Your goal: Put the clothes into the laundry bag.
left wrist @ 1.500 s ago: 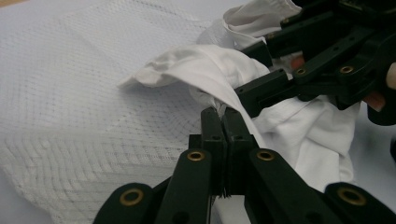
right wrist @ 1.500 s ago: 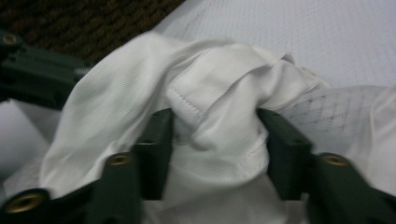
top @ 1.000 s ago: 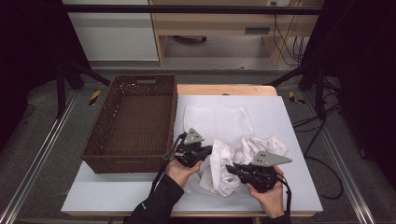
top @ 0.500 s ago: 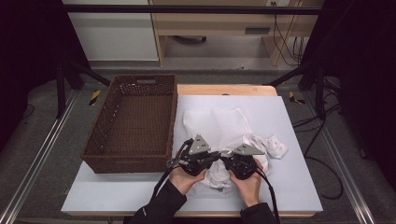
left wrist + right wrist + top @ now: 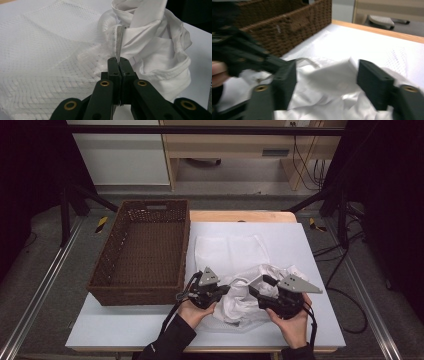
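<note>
A white-topped table (image 5: 320,250) is seen from above, with its wooden edge exposed along the far side. A brown wicker basket (image 5: 142,252) is set on the table's left part, long side running near to far; its woven wall is also seen at upper left in the right gripper view (image 5: 294,27). A white mesh bag (image 5: 227,251) is spread flat just right of the basket, toward the middle of the table; its netting is seen across the left of the left gripper view (image 5: 45,62). A crumpled white garment (image 5: 250,292) is piled at the near end of the mesh bag, between the two grippers, and is seen bunched at right in the left gripper view (image 5: 160,50) and beneath the jaws in the right gripper view (image 5: 329,87).

The left gripper (image 5: 220,291) is held at the near left of the garment, jaws pressed together on a grey zipper strip (image 5: 119,42) at the mesh bag's edge. The right gripper (image 5: 260,290) is held at the near right of the pile. Its jaws have just been opening and are seen wide apart (image 5: 327,80), with garment folds between them but not pinched; the view is blurred.
</note>
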Demonstrator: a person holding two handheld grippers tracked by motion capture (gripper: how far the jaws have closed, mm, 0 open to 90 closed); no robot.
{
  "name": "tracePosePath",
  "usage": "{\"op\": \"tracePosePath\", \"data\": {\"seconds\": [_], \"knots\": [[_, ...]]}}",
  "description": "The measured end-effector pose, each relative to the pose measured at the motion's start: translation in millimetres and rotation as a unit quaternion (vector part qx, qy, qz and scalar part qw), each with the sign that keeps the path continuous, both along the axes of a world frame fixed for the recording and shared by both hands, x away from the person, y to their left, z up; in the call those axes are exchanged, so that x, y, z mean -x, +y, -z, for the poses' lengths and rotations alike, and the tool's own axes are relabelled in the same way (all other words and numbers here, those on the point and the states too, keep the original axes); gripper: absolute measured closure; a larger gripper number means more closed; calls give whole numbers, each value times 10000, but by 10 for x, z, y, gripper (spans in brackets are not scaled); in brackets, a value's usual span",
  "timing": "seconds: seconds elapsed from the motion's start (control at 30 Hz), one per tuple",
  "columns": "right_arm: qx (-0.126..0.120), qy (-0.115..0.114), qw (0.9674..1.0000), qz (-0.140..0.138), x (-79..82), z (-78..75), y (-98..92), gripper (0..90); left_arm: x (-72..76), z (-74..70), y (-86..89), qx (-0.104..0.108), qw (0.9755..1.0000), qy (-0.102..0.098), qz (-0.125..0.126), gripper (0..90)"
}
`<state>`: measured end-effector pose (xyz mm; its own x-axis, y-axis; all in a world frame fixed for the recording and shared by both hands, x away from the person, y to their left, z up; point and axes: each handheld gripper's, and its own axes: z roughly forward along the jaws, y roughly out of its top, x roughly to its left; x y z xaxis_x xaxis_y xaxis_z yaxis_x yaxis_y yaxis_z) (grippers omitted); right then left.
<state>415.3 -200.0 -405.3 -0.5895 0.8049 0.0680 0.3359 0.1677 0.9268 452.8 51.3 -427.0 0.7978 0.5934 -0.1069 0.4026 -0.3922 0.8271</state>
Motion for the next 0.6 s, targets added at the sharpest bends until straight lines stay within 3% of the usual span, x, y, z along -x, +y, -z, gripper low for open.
{"op": "tracePosePath", "data": {"seconds": [0.1, 0.23, 0.27, 0.33, 0.4, 0.47, 0.5, 0.6], "knots": [[285, 272, 9992, -48, -155, 63, 87, 326, -10, -12, 26, 11, 10000, -10, -28, 893], [402, 804, 9940, -623, -182, 267, 204, 821, -40, -65, 69, 130, 9999, 1, -80, 893], [485, 898, 9919, -757, -171, 327, 247, 880, -42, -90, 76, 161, 9998, -7, -74, 893], [757, 957, 9893, -797, -159, 440, 361, 900, -34, -142, 76, 210, 9998, -52, -58, 893], [814, 957, 9894, -728, -190, 493, 427, 900, -12, -186, 63, 199, 9997, -110, -32, 893], [733, 882, 9915, -619, -205, 477, 448, 896, 10, -210, 49, 154, 9998, -162, -8, 893], [546, 774, 9937, -603, -193, 430, 432, 858, 13, -207, 46, 139, 9998, -163, -8, 893], [352, 377, 9976, -471, -67, 242, 327, 709, -9, -178, 52, 113, 9998, -124, -45, 892]]}}
